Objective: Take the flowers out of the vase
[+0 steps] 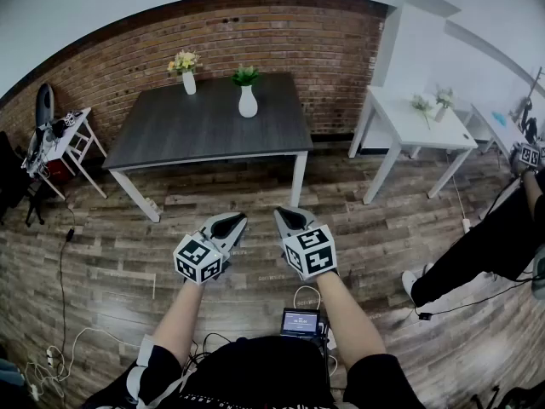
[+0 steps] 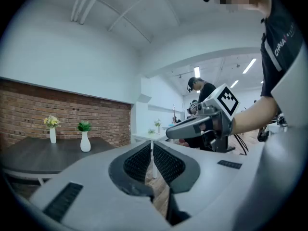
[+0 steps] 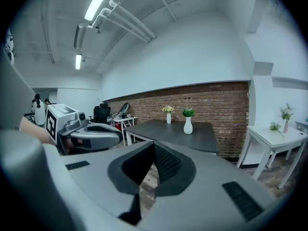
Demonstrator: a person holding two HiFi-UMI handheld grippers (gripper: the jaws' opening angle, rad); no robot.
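Two slender white vases, dark rectangular table

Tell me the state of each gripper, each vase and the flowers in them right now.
left gripper: fingers shut, empty, over the floor short of the dark table.
right gripper: fingers shut, empty, beside the left one.
yellow flowers: in their vase, untouched.
yellow-flower vase: upright on the dark table.
green plant: in its vase, untouched.
green-plant vase: upright on the dark table.
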